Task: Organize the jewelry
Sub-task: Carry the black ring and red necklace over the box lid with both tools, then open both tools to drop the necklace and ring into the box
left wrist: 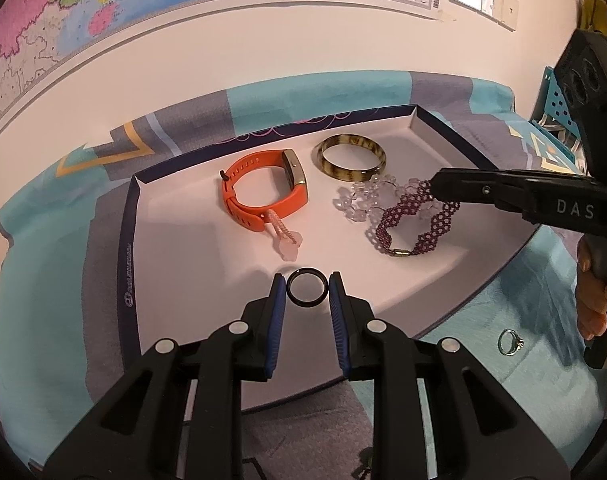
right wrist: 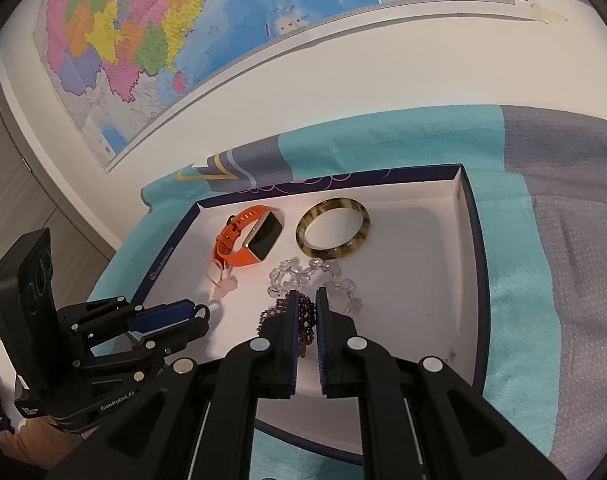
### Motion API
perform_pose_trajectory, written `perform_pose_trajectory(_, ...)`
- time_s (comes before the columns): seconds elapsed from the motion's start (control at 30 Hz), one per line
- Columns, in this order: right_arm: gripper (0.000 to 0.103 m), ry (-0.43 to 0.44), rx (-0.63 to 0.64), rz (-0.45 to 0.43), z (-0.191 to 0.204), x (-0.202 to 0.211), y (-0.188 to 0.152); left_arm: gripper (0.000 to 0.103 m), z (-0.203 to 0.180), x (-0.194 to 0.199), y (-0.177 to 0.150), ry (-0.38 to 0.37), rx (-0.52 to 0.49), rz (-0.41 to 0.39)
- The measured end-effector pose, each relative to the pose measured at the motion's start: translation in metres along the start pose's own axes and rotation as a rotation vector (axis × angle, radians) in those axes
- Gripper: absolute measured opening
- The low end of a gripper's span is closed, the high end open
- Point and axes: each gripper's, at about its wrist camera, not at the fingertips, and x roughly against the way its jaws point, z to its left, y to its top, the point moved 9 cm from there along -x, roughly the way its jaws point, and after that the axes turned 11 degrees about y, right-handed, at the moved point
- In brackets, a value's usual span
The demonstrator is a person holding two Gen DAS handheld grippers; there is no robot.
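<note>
Your left gripper (left wrist: 306,289) clamps the black ring (left wrist: 306,289) above the tray (left wrist: 175,240) and your right gripper (right wrist: 306,316) is closed on the purple beaded bracelet (left wrist: 413,216), so lifting may drag the clear bead bracelet (left wrist: 363,200) touching it, or the ring may slip out.

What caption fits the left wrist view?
Left gripper grips small black ring over white tray holding bracelets.
</note>
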Motion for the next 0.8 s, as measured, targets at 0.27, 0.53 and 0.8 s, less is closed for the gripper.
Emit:
perform_pose_trajectory(0.27,0.01,-0.02,-0.005,0.0,-0.005,0.001,-0.002,0.023,0.0,-0.008,0.0,0.009,0.0,0.018)
perform_pose_trajectory(0.53,0.018,-0.027,-0.001,-0.011,-0.004,0.004,-0.002,0.023,0.002,-0.012,0.0,0.008,0.008,0.024)
perform_pose_trajectory(0.8,0.028,-0.026,0.027,-0.025,0.005,0.015,-0.004,0.037,0.003,-0.006,0.0,0.003,0.023,0.005)
